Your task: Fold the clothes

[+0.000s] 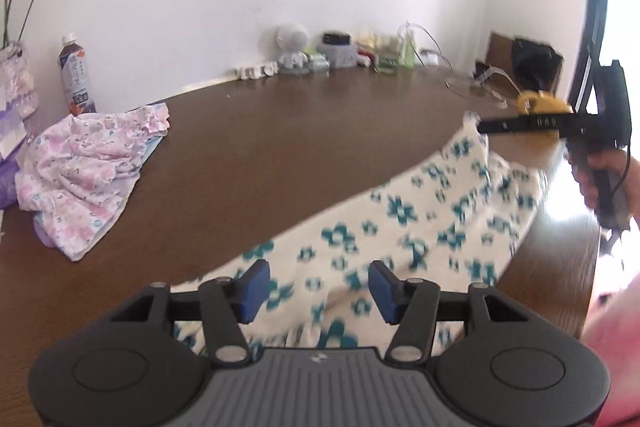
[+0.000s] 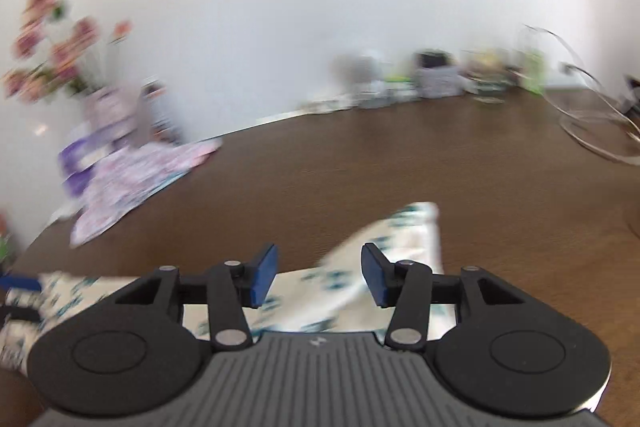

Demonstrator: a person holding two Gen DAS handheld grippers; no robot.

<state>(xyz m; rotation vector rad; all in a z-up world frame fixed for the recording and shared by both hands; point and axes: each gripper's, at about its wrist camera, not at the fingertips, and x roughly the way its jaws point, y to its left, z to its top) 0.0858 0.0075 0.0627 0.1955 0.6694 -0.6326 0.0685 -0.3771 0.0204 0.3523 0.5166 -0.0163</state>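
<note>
On the brown table [image 1: 280, 131], cream floral garment [image 1: 400, 227], both tongs [image 1: 318, 291] [image 2: 319, 275] spread; pink pile [image 1: 88, 167] sharp only leftward.

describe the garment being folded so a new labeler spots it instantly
On the brown wooden table, look at the near right side, under both open grippers. The cream cloth lies stretched there; its teal flower print separates it from the crumpled pink floral pile at far left.

Bare tabletop [image 1: 280, 147] between clothes [image 1: 88, 167]
</note>
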